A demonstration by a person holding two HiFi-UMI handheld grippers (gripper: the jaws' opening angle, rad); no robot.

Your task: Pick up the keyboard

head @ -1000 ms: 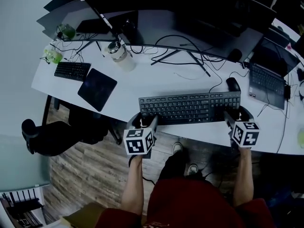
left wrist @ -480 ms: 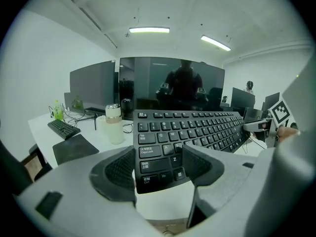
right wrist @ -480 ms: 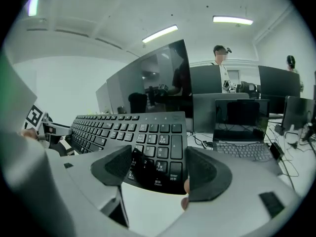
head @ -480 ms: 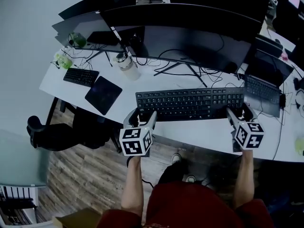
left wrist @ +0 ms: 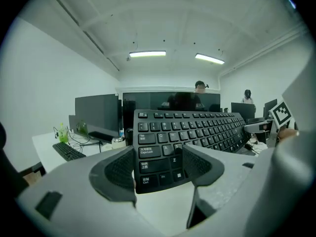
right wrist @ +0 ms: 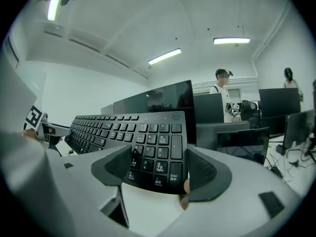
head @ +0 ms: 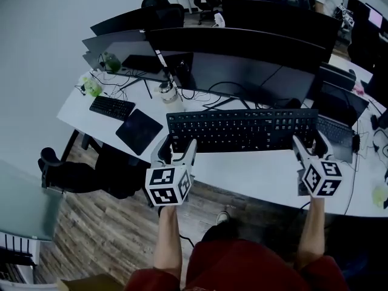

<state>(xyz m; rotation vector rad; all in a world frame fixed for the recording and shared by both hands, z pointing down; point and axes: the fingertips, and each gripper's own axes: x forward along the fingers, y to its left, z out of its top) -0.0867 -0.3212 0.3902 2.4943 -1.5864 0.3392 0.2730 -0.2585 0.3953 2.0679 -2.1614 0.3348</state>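
Nearest the camera, the person's red-clad lap (head: 242, 268) and two bare forearms reach out over a wood-plank floor (head: 103, 223) towards a white desk (head: 254, 170).

Each hand carries a gripper topped by a cube with square markers. The left gripper (head: 177, 148) is clenched on the left end of a long black keyboard (head: 242, 129). In the left gripper view, the left gripper (left wrist: 158, 157) has its dark ribbed pads on either side of the keyboard (left wrist: 187, 127) corner with the control and shift keys. The right gripper (head: 309, 143) grasps the opposite end. In the right gripper view, the right gripper (right wrist: 158, 167) has its pads around the number-pad corner of the keyboard (right wrist: 128, 127).

The keyboard hangs between the two grippers, held up over the desk, spanning it left to right with its keys towards the person.

On the desk to the left lie a dark mouse pad (head: 139, 131) and a small second keyboard (head: 112, 107), with a black office chair (head: 66, 174) near that end. A laptop (head: 339, 123) sits at the right.

Farther off stand a wide curved monitor (head: 242, 59) and tangled cables. Beyond them, a person (right wrist: 222, 90) stands among more screens under ceiling strip lights.
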